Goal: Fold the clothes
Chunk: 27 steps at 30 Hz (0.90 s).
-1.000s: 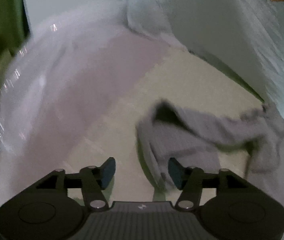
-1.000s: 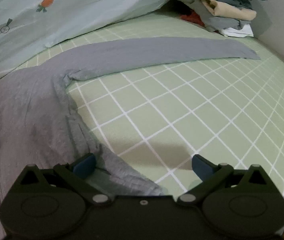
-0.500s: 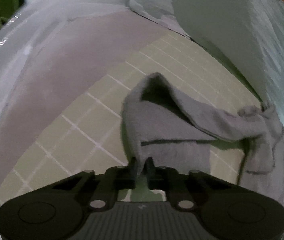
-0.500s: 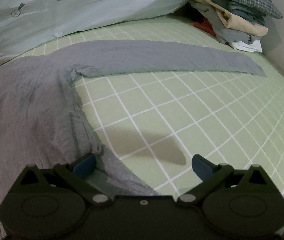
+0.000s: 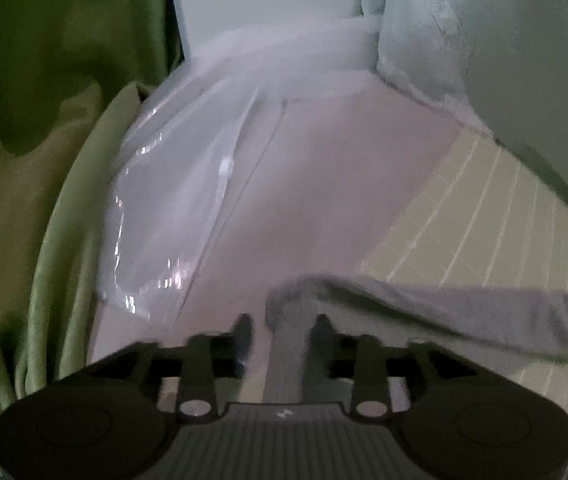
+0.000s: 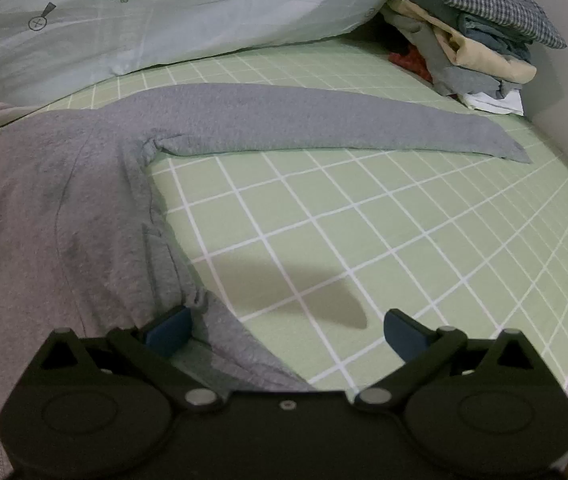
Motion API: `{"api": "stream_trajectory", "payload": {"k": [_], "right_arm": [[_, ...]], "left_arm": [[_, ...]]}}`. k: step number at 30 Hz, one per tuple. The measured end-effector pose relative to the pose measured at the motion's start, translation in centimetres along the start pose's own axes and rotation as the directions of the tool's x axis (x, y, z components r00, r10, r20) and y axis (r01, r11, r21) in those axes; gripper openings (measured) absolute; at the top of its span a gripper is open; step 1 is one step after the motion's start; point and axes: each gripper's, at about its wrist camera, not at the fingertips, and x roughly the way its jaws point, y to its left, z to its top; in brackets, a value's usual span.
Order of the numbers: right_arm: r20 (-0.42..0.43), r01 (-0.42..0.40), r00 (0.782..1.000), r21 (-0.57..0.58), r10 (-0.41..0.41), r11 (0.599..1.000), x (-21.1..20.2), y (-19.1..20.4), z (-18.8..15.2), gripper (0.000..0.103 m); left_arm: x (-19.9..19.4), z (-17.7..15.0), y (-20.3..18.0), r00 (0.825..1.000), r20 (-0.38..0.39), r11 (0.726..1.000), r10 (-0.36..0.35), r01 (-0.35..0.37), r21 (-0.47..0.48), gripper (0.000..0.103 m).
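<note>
A grey zip-up top (image 6: pixel 56 208) lies spread on the green checked bed sheet (image 6: pixel 363 240). Its one sleeve (image 6: pixel 323 124) stretches flat to the right. My right gripper (image 6: pixel 285 332) is open and empty, low over the top's right edge; the cloth lies under its left finger (image 6: pixel 168 326). In the left wrist view, my left gripper (image 5: pixel 284 334) has its fingers apart with the grey cuff of the other sleeve (image 5: pixel 423 304) between them; the view is blurred and I cannot tell whether they still pinch it.
A pile of folded clothes (image 6: pixel 471 40) sits at the far right corner by the wall. A pale duvet with carrot prints (image 6: pixel 164 20) lies along the far side. A clear plastic bag (image 5: pixel 172 216) and a green curtain (image 5: pixel 24 160) are to the left.
My left gripper closed on the sleeve cuff, lifted and swung left with it; its fingers have now parted. My right gripper stayed open and moved slightly forward.
</note>
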Motion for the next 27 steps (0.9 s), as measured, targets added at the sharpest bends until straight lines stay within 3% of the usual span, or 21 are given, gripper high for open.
{"api": "stream_trajectory", "payload": {"k": [3,6,10,12,13,14,19,23,27], "right_arm": [[-0.001,0.0,1.0,-0.001,0.0,1.0,0.0,0.0,0.0,0.103],[-0.002,0.0,1.0,-0.004,0.0,1.0,0.0,0.0,0.1,0.103],[-0.001,0.002,1.0,-0.012,-0.002,1.0,0.0,0.1,0.1,0.103],[-0.001,0.001,1.0,-0.011,-0.001,1.0,0.0,0.0,0.1,0.103],[-0.002,0.0,1.0,-0.009,0.0,1.0,0.0,0.0,0.1,0.103],[-0.002,-0.001,1.0,-0.005,0.001,1.0,0.0,0.0,0.1,0.103],[-0.001,-0.006,1.0,0.005,0.006,1.0,0.1,0.0,0.0,0.103],[0.002,-0.011,1.0,0.016,0.011,1.0,0.1,-0.2,-0.1,0.103],[0.005,-0.013,1.0,0.026,0.013,1.0,0.0,-0.3,-0.2,0.103]], "left_arm": [[0.2,-1.5,0.3,0.998,-0.044,0.998,-0.046,0.043,-0.053,0.059],[0.5,-2.8,0.1,0.995,-0.073,0.995,-0.068,0.063,-0.073,0.06],[0.5,-3.5,-1.0,0.997,-0.063,0.999,-0.047,0.046,-0.006,0.06],[0.5,-3.5,-1.1,0.998,-0.051,0.999,-0.037,0.037,0.003,0.052],[0.5,-3.5,-1.1,0.999,-0.042,0.999,-0.033,0.033,0.01,0.031],[0.4,-3.2,-1.2,0.999,-0.033,0.999,-0.034,0.035,0.024,0.021],[-1.5,-1.0,-2.1,0.991,0.117,0.993,0.058,-0.07,0.094,0.017],[-3.6,-0.2,-4.6,0.96,0.26,0.955,0.101,-0.167,0.245,0.017],[-3.3,-1.8,-8.0,0.964,0.262,0.892,0.05,-0.161,0.423,0.021]]}}
